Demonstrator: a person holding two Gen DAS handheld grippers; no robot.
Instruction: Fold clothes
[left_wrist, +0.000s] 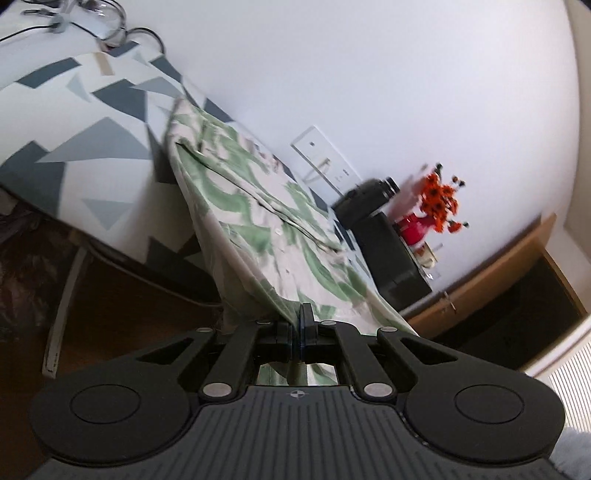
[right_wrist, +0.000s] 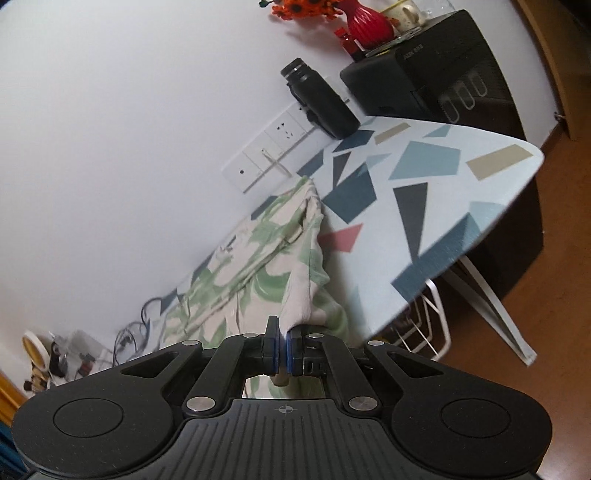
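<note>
Shirt (left_wrist: 258, 206): green-leaf print, buttoned placket visible, spread lengthwise along the ironing-board surface (left_wrist: 74, 122), near edge pulled off the surface toward the cameras. Partly lifted, not flat.

Left gripper (left_wrist: 297, 325): fingers clenched on a shirt edge, fabric pinched between the pads and running down behind them. Right gripper (right_wrist: 282, 343): fingers clenched on a bunched corner or hem of the same shirt (right_wrist: 258, 258); cloth rises taut from the pinch toward 12 o'clock.

Progress, as a judgement: both hems held and tensioned, so a fold or a spread is in hand. One layer edge shows across the body in the left view; cannot tell whether that is a finished fold or just the open front. No compact folded stack visible, so folding work remains.

Edges/room:
- Right view: bare surface at 2 o'clock of the shirt, out to the tapered nose (right_wrist: 517, 155). Best free area.
- Wall (left_wrist: 369, 74) runs tight along the far side; socket plate (right_wrist: 273, 144) just behind.
- Black bottle (right_wrist: 321, 99) stands at the surface's far edge beyond the shirt; keep cloth off it.
- Black appliance (right_wrist: 436, 62) and red vase (right_wrist: 369, 26) sit beyond the surface.
- Near edge drops to the floor (left_wrist: 129, 314).
</note>
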